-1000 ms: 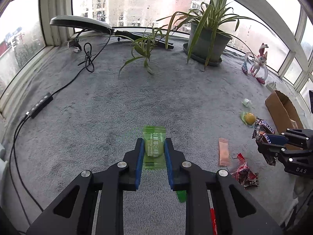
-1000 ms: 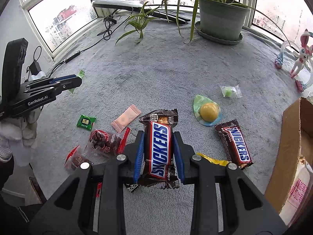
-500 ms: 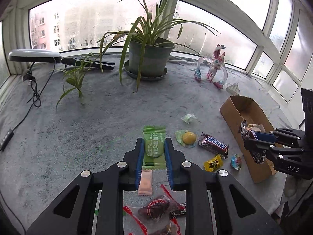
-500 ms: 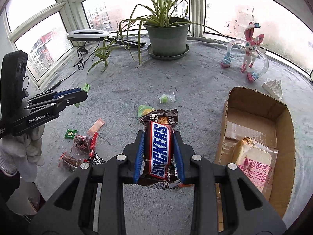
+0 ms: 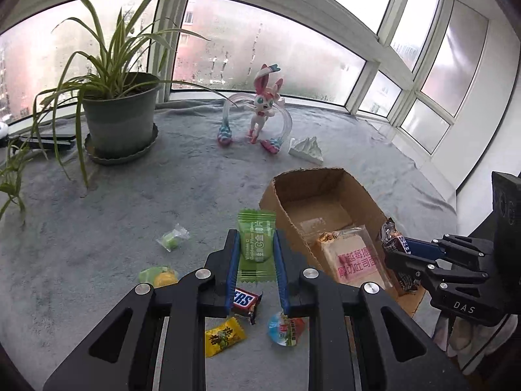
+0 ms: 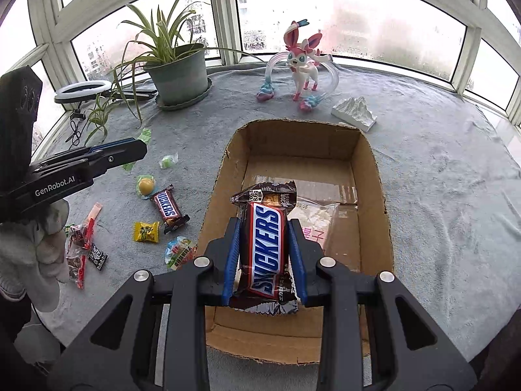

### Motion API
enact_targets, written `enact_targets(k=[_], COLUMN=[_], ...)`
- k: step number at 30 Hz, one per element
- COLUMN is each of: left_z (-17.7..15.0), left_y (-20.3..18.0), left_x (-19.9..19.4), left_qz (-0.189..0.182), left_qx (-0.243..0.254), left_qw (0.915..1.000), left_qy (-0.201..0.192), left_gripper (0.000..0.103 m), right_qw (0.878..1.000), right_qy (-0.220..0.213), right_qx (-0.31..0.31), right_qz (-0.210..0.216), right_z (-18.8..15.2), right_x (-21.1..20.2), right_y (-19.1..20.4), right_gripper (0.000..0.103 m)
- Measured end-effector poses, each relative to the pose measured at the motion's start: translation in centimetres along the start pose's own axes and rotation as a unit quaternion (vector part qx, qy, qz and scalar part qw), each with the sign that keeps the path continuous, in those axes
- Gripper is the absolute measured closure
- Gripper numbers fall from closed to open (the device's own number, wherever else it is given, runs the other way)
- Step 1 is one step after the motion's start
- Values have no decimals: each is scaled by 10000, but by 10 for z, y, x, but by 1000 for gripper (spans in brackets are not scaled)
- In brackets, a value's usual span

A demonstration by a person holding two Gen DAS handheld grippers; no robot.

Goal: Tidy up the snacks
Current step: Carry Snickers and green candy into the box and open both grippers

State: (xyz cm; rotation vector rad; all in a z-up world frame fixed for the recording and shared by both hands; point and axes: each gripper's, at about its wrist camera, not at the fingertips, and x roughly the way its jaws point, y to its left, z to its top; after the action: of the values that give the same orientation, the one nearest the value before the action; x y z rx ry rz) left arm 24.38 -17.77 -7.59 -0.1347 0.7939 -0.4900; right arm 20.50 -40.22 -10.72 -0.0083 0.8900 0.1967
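Left wrist view: a green candy packet is clamped in the left tongs just beside the cardboard box.

Right wrist view: a Snickers bar is gripped in the right tongs above the box, where a wrapped bread packet lies.

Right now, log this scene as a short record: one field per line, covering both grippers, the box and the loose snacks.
left gripper: shut on green candy packet, beside the box
right gripper: shut on Snickers bar, above the box
cardboard box: open, holds one wrapped bread pack
loose on blanket: second Snickers, yellow candy, round jelly cup, small green sweet
background: potted plant, pink figurine
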Motion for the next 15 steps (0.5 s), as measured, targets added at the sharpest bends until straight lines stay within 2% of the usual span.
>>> enact_targets(k=[6,15], left_z=[5,3], left_y=[-32,-68], left_x=[30,57], left_qz=[-242,-448], left_qx=[108,360], left_qw=[9995,9974], left_qy=[167,427], left_gripper=[84,84], right_qw=[9995,9986], right_qy=[94,225], right_qx=[230,374], right_qz=[-211,-298], right_z=[-11,-24], right_x=[0,3], right_y=[-29,-46], right_gripper=[73,73])
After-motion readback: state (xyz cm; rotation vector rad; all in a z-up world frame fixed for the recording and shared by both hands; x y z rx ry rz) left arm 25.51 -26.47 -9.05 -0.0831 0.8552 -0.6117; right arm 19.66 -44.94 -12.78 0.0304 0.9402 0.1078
